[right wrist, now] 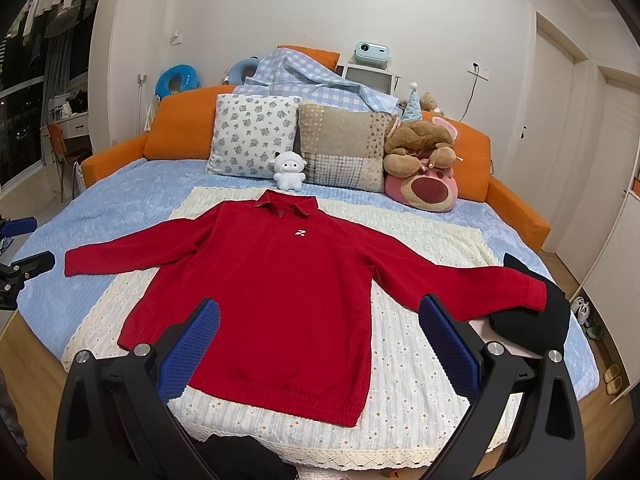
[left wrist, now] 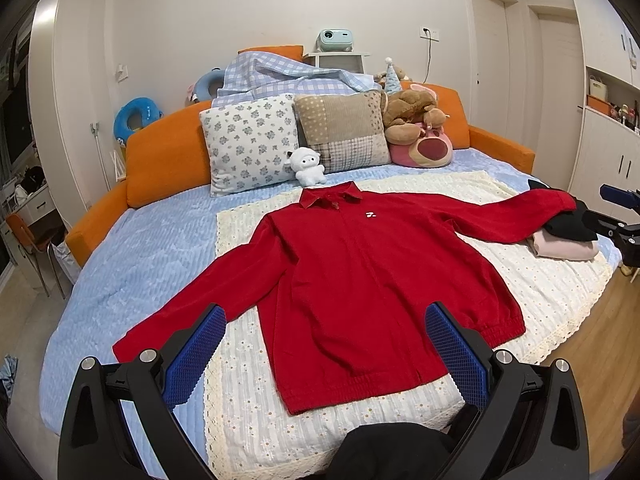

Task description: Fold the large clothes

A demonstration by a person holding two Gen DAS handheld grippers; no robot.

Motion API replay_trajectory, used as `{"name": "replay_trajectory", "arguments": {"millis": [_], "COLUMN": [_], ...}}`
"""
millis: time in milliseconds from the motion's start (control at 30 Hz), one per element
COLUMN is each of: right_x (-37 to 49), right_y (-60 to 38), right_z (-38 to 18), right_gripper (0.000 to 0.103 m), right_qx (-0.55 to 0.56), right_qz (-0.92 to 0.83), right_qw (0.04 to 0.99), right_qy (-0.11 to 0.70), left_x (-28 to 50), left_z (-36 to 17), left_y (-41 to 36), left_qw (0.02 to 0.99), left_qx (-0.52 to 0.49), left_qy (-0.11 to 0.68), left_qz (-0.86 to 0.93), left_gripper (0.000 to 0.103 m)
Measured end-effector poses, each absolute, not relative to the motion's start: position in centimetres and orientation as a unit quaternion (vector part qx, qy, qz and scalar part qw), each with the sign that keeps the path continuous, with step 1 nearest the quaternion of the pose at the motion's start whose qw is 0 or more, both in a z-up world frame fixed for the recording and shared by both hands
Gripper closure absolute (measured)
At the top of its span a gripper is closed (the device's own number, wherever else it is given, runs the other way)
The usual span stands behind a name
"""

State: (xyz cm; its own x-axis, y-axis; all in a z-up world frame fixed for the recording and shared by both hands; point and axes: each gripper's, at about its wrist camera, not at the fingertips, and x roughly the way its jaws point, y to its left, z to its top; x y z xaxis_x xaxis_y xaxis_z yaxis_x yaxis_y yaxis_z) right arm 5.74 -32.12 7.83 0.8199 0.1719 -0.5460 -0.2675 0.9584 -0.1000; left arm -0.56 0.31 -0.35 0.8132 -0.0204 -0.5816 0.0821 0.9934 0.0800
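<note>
A large red collared jacket [left wrist: 352, 280] lies flat, front up, both sleeves spread out, on a cream floral blanket [left wrist: 248, 400] on the bed. It also shows in the right wrist view [right wrist: 280, 304]. My left gripper [left wrist: 326, 344] is open and empty, hovering above the jacket's hem near the foot of the bed. My right gripper [right wrist: 320, 340] is open and empty, above the hem and right sleeve. The right sleeve's cuff [right wrist: 532, 292] lies over a black garment [right wrist: 536, 320].
Pillows [left wrist: 252, 144] and plush toys [left wrist: 416, 120] line the orange headboard [left wrist: 160, 160]. Folded black and pink clothes [left wrist: 568, 240] sit at the bed's right edge. A dark garment [left wrist: 392, 452] lies at the foot of the bed. Wooden floor surrounds the bed; wardrobe doors stand at right.
</note>
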Motion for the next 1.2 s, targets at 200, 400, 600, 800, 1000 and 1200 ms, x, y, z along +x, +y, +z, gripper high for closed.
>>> {"name": "replay_trajectory", "arguments": {"millis": [200,400,600,800,1000,1200], "right_x": [5.9,6.9,8.4,9.9,12.2,14.5], "right_y": [-32.1,-31.3,-29.0,-25.1,-18.9,-11.1], "right_z": [7.6,7.1,6.3,5.7,3.9,1.0], "right_gripper": [0.005,0.005,0.005,0.005,0.005,0.005], "right_qx": [-0.086,-0.087,-0.104,-0.122,-0.137,-0.165], "right_qz": [0.117,0.133,0.159,0.203,0.262,0.305], "right_qw": [0.95,0.947,0.939,0.929,0.911,0.884], "right_qy": [0.277,0.281,0.288,0.285,0.286,0.314], "left_x": [-0.6,-0.3,1.1,2.5,4.8,8.0], "left_z": [-0.5,-0.8,-1.5,-2.5,-5.9,-13.4], "left_y": [0.6,1.3,2.6,5.7,12.8,24.5], "left_qw": [0.95,0.949,0.946,0.942,0.927,0.885], "left_qx": [0.049,0.04,0.024,-0.002,-0.08,-0.205], "left_qy": [0.306,0.311,0.324,0.336,0.364,0.403], "left_qz": [-0.025,-0.02,-0.011,0.012,0.046,0.116], "left_gripper": [0.002,0.002,0.002,0.002,0.002,0.002]}}
